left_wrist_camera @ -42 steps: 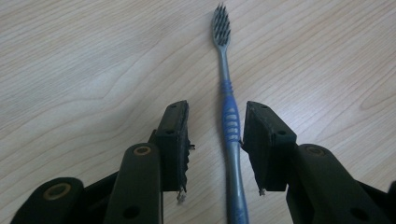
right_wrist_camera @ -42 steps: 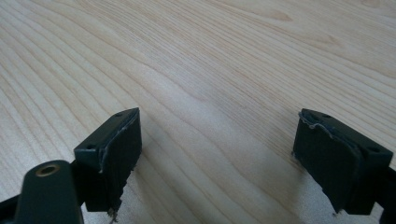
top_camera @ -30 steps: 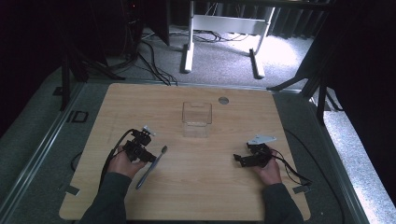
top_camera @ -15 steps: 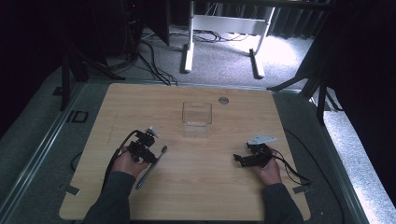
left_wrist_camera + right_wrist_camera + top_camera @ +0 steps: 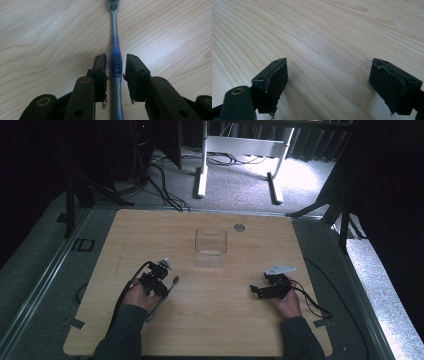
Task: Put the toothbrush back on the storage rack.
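Note:
A blue and grey toothbrush (image 5: 114, 32) lies flat on the wooden table (image 5: 220, 320), bristle end pointing away from me. My left gripper (image 5: 116, 65) is low over it, and its jaws straddle the blue grip of the handle with a thin gap on each side. From above, the left gripper (image 5: 160, 289) sits over the toothbrush (image 5: 172, 283) at the table's left. My right gripper (image 5: 328, 75) rests wide open on bare wood, with nothing between its jaws, and sits at the table's right (image 5: 257, 291).
A clear plastic box (image 5: 210, 248) stands upright behind the table's middle. A small round metal disc (image 5: 239, 227) is set in the wood behind it. Cables trail from both grippers toward the near edge.
My left gripper has shifted slightly toward me, onto the toothbrush handle. The right gripper and the toothbrush have stayed in place.

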